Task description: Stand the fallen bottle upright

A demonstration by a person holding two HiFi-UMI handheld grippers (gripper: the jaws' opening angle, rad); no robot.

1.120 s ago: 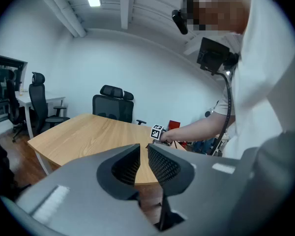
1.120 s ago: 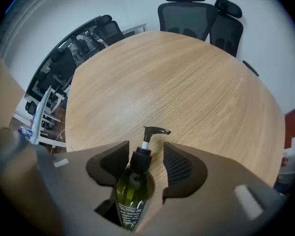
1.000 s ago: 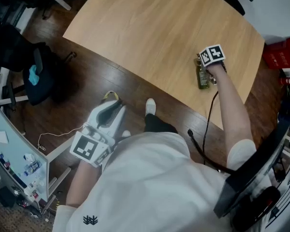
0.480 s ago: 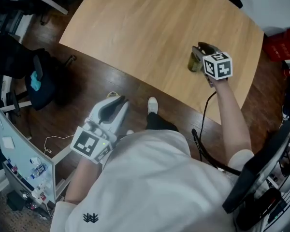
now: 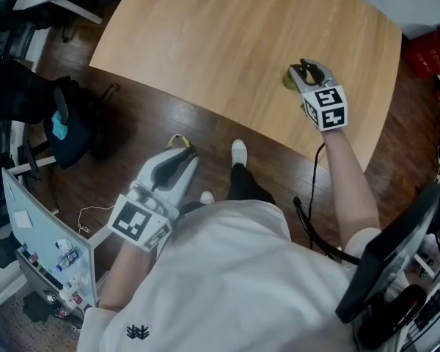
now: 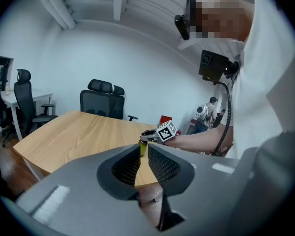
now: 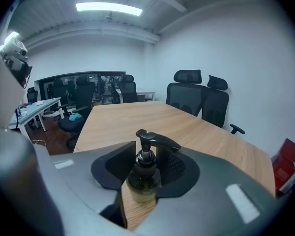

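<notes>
1. Container: a dark olive-green translucent pump bottle with a black pump head. Its wall was too dark to show any fill.
2. The bottle was upright or near it, pump on top, between the jaws of the right gripper. The jaws were closed on its shoulder and neck. No view showed whether its base touched the surface.
3. The bottle sat over the light wood-grain laminate counter, close to that counter's near edge on the right side.
4. Left gripper: its grey jaws with ribbed black pads stood a narrow gap apart with nothing between them. It was held off the counter, over the dark plank floor, well apart from the bottle.
5. Room: the counter top was bare wood to the left of and beyond the bottle, with a rounded near-left corner.
6. Black mesh-back office chairs stood along the far side. A red box lay on the floor past the right edge.
7. Surfaces: the counter was smooth and matte, and the gripper shells were plain grey plastic.
</notes>
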